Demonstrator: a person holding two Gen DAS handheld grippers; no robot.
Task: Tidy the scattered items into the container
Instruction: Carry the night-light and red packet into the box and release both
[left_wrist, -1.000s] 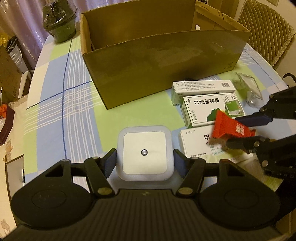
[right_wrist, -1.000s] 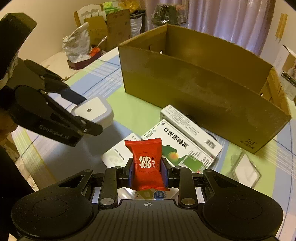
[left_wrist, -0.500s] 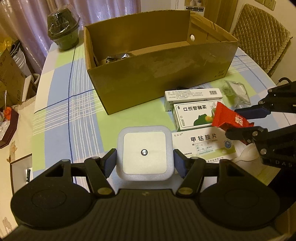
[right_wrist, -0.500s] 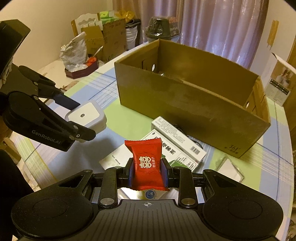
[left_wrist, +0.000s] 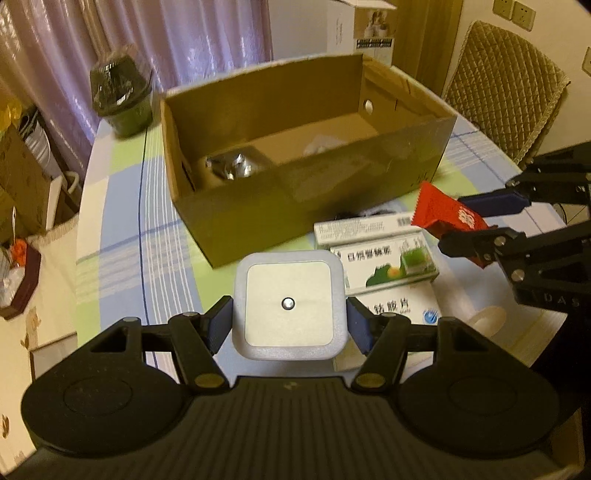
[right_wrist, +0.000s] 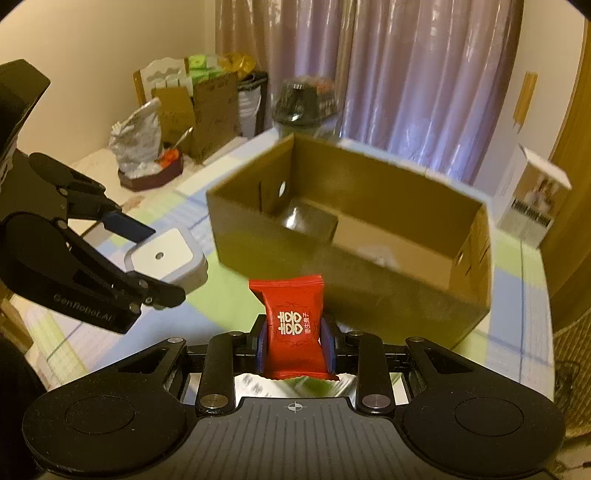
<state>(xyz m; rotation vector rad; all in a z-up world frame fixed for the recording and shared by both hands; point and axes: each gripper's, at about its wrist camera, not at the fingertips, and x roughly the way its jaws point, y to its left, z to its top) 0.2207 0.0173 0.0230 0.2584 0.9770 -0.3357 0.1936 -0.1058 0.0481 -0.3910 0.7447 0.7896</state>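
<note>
Between the left fingers: the left gripper (left_wrist: 290, 325) is clamped on a square white night light (left_wrist: 290, 308), one blue pad against each side edge, its flat face with the small centre dot turned up toward the camera; it is held clear above the bench (left_wrist: 110, 258).
Between the right fingers: the right gripper (right_wrist: 295, 349) pinches a red candy packet (right_wrist: 293, 325) by its lower half, the crimped top standing up past the fingertips, white characters facing the camera.
Side by side: in the left wrist view the right gripper (left_wrist: 491, 225) hangs to the right of the night light, apart from it, the red packet (left_wrist: 443, 214) sticking out toward the box.
Under the grippers: three white medicine boxes (left_wrist: 384, 266) lie flat on the checked cloth, just in front of the box.
Beyond them: an open cardboard box (left_wrist: 306, 192) stands on the bench; a shiny silver item (left_wrist: 231, 166) rests in its left end and something white lies further along its floor.
Far edge: a dark lidded pot (left_wrist: 122, 96) sits behind the box, before purple curtains.
</note>
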